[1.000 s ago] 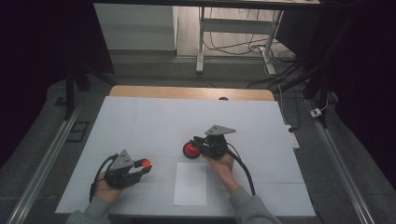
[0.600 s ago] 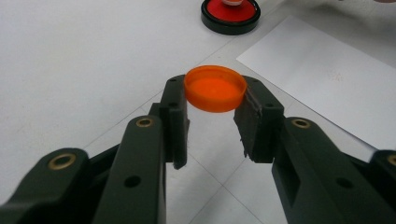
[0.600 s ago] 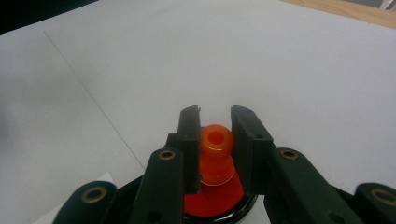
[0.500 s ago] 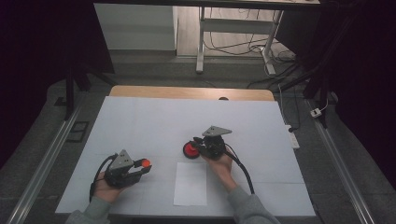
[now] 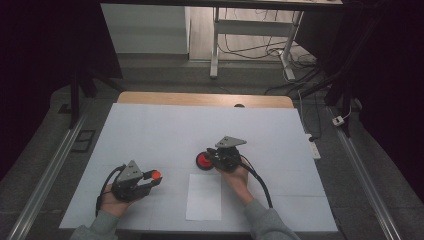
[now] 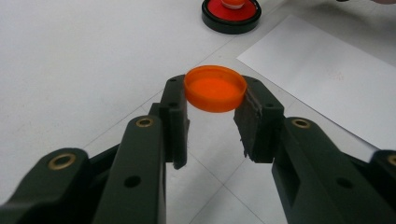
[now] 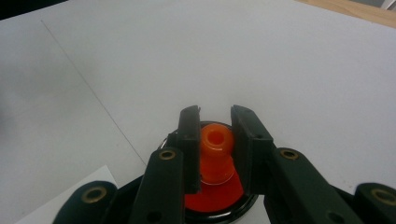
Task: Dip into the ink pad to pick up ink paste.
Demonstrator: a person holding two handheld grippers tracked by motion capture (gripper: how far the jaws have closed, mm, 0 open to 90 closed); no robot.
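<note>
Left gripper (image 6: 212, 116) pinched an orange cap (image 6: 215, 87); right gripper (image 7: 215, 128) clamped the bottle's neck (image 7: 216, 144). Misaligned capping could tip the bottle.

No visible change between frames

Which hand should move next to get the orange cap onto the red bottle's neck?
Left. The left gripper is already clamped on the orange cap, free above the table. The right gripper clamps the neck of the red bottle, so it is better placed to hold the bottle in place.
</note>
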